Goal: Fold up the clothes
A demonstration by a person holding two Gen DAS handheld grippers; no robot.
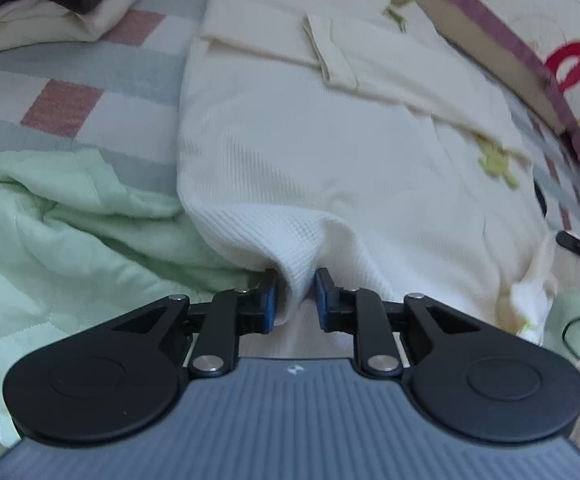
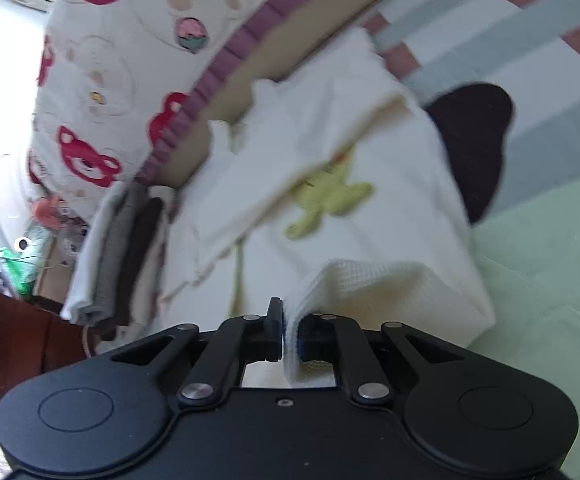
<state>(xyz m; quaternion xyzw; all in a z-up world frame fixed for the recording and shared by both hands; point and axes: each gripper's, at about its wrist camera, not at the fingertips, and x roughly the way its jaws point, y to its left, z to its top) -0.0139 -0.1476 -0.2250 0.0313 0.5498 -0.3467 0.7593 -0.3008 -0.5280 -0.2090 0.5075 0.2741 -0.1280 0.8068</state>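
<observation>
The cream waffle-knit garment [image 1: 309, 152] with a green embroidered figure lies on the striped bed cover [image 1: 90, 80]. The left claw [image 1: 295, 300] pinches its near hem fold; the right claw [image 2: 290, 336] clamps another edge (nearly closed).

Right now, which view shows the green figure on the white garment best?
The right wrist view: the green figure sits mid-frame on the white garment, its limbs spread out, though a little blurred. The left wrist view shows it only small and smeared near the garment's right side.
</observation>
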